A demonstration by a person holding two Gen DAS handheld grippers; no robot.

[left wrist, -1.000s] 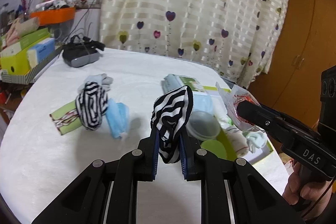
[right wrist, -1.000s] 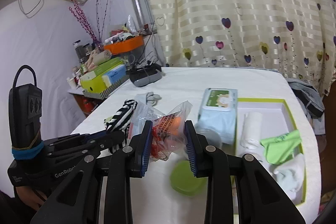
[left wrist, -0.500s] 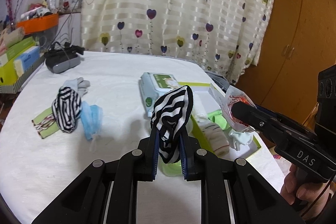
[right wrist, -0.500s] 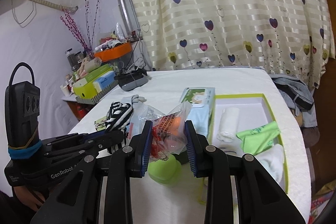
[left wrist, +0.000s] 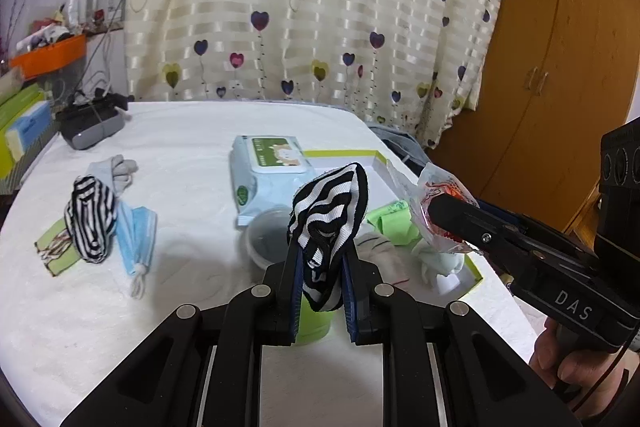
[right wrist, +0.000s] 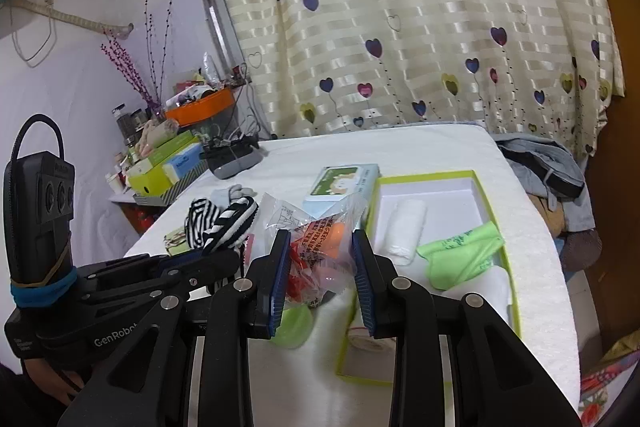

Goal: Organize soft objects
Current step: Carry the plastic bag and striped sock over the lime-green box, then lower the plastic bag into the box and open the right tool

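My left gripper (left wrist: 320, 255) is shut on a black-and-white striped sock (left wrist: 330, 215), held above the white table near the green-rimmed box (left wrist: 474, 277). My right gripper (right wrist: 320, 251) is shut on a clear plastic bag with red print (right wrist: 320, 247), held just left of the box (right wrist: 516, 311). The box holds a white roll (right wrist: 406, 229), a green cloth (right wrist: 460, 255) and white socks (left wrist: 438, 263). A second striped sock (left wrist: 90, 219), a blue face mask (left wrist: 138, 235), a grey sock (left wrist: 120, 167) and a green patterned packet (left wrist: 52, 255) lie at the left.
A wet-wipes pack (left wrist: 270, 173) lies beside the box. A clear round tub (left wrist: 268, 237) and a green lid (right wrist: 294, 325) sit below the grippers. A black device (left wrist: 90, 125) is at the far left corner. Boxes (right wrist: 168, 167) stand beyond the table. Curtain behind.
Both grippers have moved right and toward the box with their loads. The striped sock now hangs over the box's near corner; the bag stays beside it.
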